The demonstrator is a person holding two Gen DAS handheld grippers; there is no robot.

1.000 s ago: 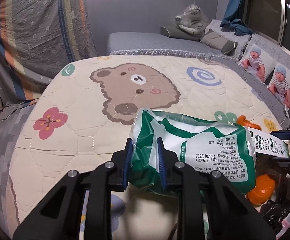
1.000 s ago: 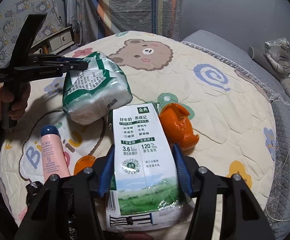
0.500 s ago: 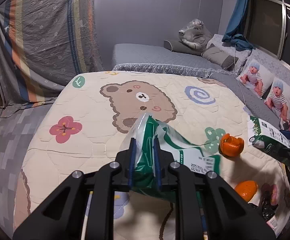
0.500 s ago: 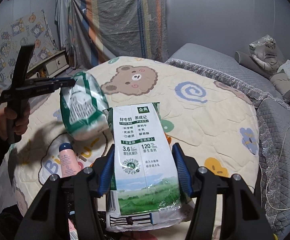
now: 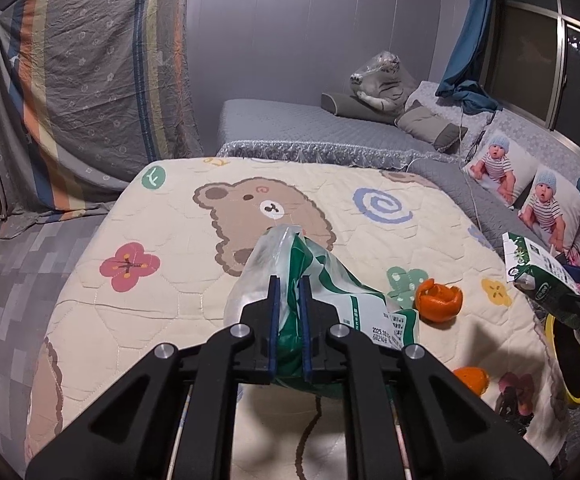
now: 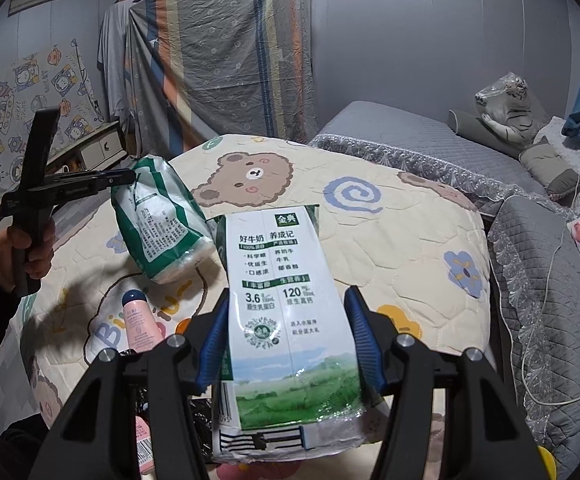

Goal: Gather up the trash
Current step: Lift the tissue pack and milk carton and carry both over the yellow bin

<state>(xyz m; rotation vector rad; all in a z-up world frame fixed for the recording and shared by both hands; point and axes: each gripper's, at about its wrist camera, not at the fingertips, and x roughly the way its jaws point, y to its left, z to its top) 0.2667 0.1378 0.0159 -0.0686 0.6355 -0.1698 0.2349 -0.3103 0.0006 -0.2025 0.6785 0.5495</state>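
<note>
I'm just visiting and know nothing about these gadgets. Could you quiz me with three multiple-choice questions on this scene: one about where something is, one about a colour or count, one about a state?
1. Where is the peeled orange skin nearest the spiral print?
A. lying on the quilt
B. held in the left gripper
C. on the grey sofa

2. How many baby-picture pillows are there?
A. one
B. two
C. four

3. What state is the right gripper in?
A. wide open and empty
B. shut on the milk carton
C. shut on the pink bottle

Answers:
1 A: the orange peel rests on the quilt, away from the left gripper, which pinches the green-and-white bag.
2 B: two baby-picture pillows sit side by side.
3 B: the right gripper has its fingers pressed on both sides of the milk carton; the pink bottle lies on the quilt.
</note>
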